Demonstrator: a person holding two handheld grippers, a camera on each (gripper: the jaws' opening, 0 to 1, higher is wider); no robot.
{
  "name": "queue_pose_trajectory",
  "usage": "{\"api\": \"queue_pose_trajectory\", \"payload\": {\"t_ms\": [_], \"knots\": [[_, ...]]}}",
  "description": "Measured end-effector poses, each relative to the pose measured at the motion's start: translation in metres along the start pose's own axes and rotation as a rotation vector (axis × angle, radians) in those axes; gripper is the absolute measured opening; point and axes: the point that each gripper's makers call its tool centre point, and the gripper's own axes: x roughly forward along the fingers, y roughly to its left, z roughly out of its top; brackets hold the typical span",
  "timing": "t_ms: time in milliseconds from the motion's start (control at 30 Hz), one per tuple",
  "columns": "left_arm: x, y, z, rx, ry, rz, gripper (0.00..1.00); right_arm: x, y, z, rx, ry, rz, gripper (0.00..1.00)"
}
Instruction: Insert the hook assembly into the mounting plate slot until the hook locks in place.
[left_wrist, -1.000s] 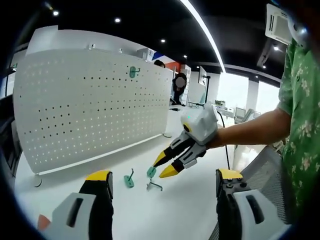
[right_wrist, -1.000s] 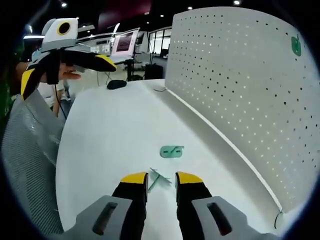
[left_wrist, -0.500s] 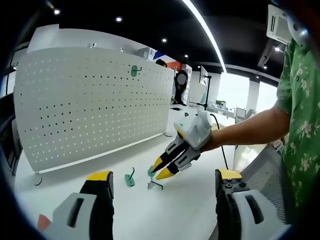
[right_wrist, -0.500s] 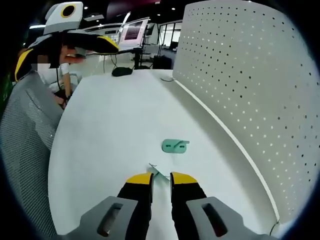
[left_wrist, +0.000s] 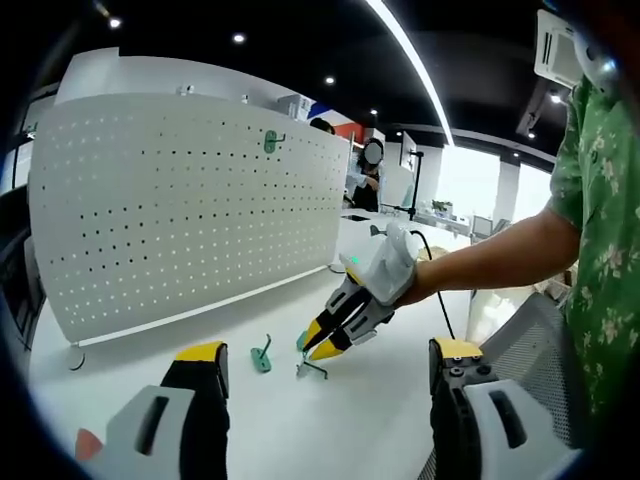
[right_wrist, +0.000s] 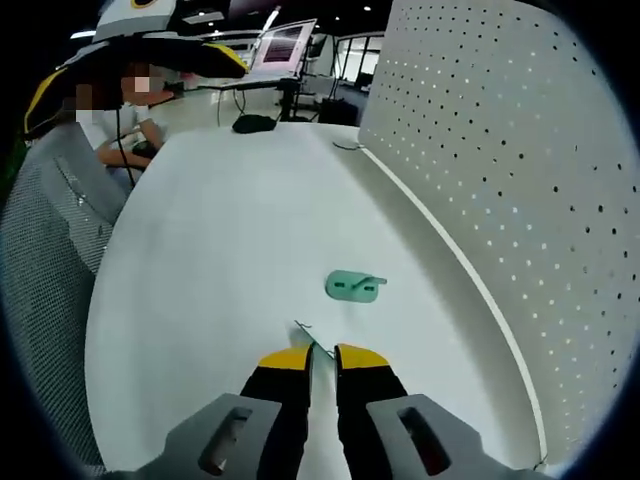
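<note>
My right gripper (right_wrist: 322, 357) is low over the white table (right_wrist: 220, 250), its yellow-tipped jaws closed to a narrow gap on the hook assembly (right_wrist: 305, 333), whose thin wire sticks out ahead of the tips. In the left gripper view the right gripper (left_wrist: 322, 340) pinches the hook assembly (left_wrist: 304, 346), a green piece with a wire leg on the table. A green mounting plate (right_wrist: 353, 286) lies just beyond it, also seen as the mounting plate (left_wrist: 261, 357). My left gripper (left_wrist: 328, 350) hovers wide open, holding nothing.
A white pegboard (left_wrist: 180, 200) stands along the table's far side and carries another green plate (left_wrist: 268, 141). A grey mesh chair (right_wrist: 50, 280) is beside the table. A black mouse (right_wrist: 252, 123) lies at the far end. A person's arm (left_wrist: 500, 260) holds the right gripper.
The right gripper has dropped toward the table and its jaws have narrowed from a clear gap to nearly touching around the hook assembly. The left gripper has stayed open and still.
</note>
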Motion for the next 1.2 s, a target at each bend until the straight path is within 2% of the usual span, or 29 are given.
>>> {"api": "queue_pose_trajectory", "payload": {"t_ms": [333,667,1200], "knots": [[0.000,0.001,-0.001,-0.004,0.002,0.003,0.84,0.000,-0.001,-0.004,-0.022,0.022,0.000,0.04],[0.002,0.000,0.000,0.001,0.001,-0.002,0.84,-0.003,0.003,-0.011,0.001,0.034,0.004,0.02],[0.003,-0.002,0.000,0.003,0.004,-0.008,0.83,-0.005,0.008,-0.011,0.026,0.027,-0.005,0.00]]}}
